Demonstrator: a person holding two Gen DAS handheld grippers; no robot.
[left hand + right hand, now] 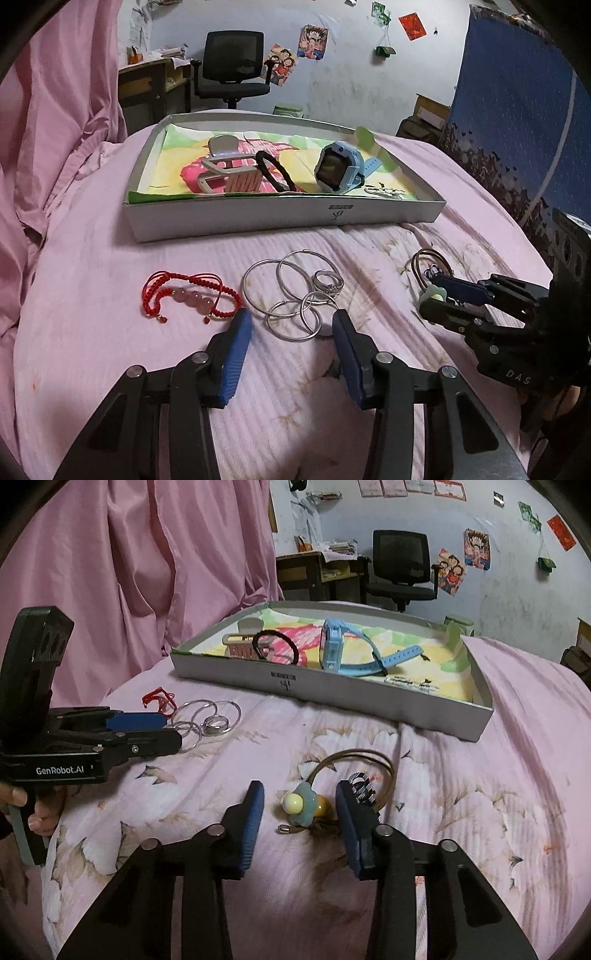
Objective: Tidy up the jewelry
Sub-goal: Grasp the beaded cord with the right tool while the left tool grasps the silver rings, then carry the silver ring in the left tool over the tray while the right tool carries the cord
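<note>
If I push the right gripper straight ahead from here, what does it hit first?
Most likely the flower hair tie, lying on the bedspread between the open right gripper fingers. Its brown elastic loop lies just beyond, then the box; depth is hard to judge.

A pink quilted bedspread [110, 258] printed with faded flowers covers the bed. Pink drapery [147, 554] hangs along its left edge. Beyond the far edge stand a black office chair [233, 62] and a cluttered wooden desk [147, 85]. Cartoon posters [312, 41] cling to the scuffed white wall [351, 92], and a blue cloth [517, 110] hangs at right.
</note>
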